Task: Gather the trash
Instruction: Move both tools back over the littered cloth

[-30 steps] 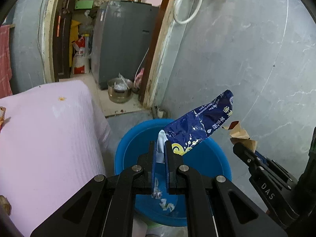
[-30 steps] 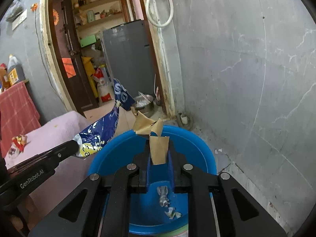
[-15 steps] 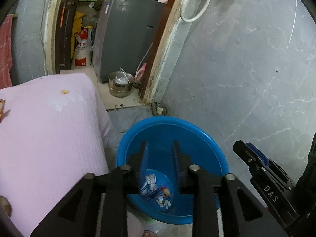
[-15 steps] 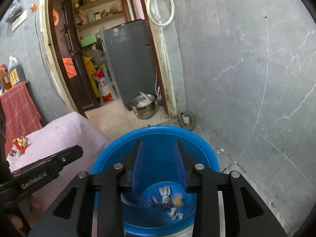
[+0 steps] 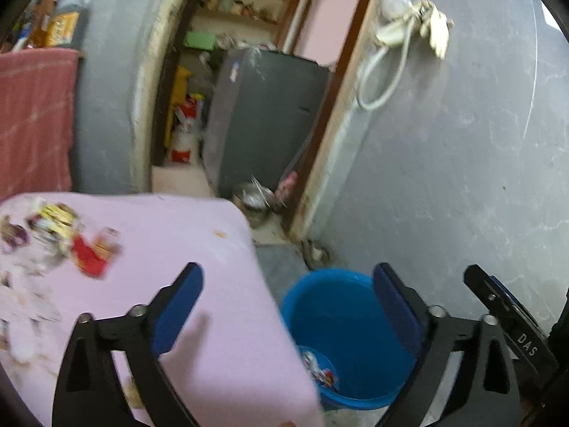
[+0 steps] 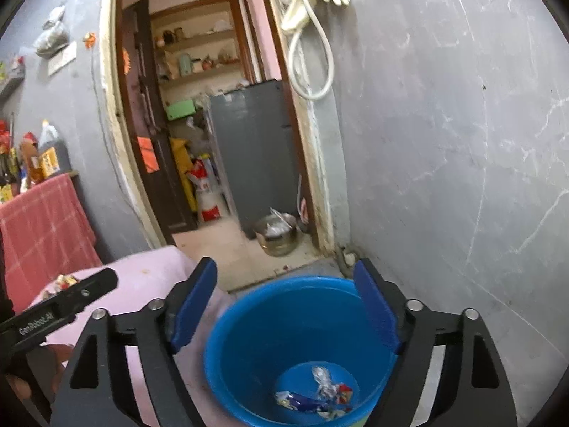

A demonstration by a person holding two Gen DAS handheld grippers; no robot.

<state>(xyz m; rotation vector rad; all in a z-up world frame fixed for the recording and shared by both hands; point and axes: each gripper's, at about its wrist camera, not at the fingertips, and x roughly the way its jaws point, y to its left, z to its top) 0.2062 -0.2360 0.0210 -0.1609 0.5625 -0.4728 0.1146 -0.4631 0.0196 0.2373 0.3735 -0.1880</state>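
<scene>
- Both wrappers have dropped since a second ago: the left tongs (image 5: 288, 306) let go of the blue foil packet, the right tongs (image 6: 284, 302) of the brown paper scrap, and both pairs now stand spread wide with nothing between the pads.
- Left tongs are swinging away toward the pink-covered bed (image 5: 185, 249), I'd say to fetch more litter.
- Right tongs hang over the round blue plastic bucket (image 6: 249, 306), square above its mouth so anything released lands inside.
- Down at the bucket's bottom lies the collected trash (image 6: 320, 395): a crumpled silver foil, a blue wrapper, red-and-white bits.
- On the bed sits a loose pile of wrappers (image 5: 67, 235), yellow and red, blurred, not yet gathered.
</scene>
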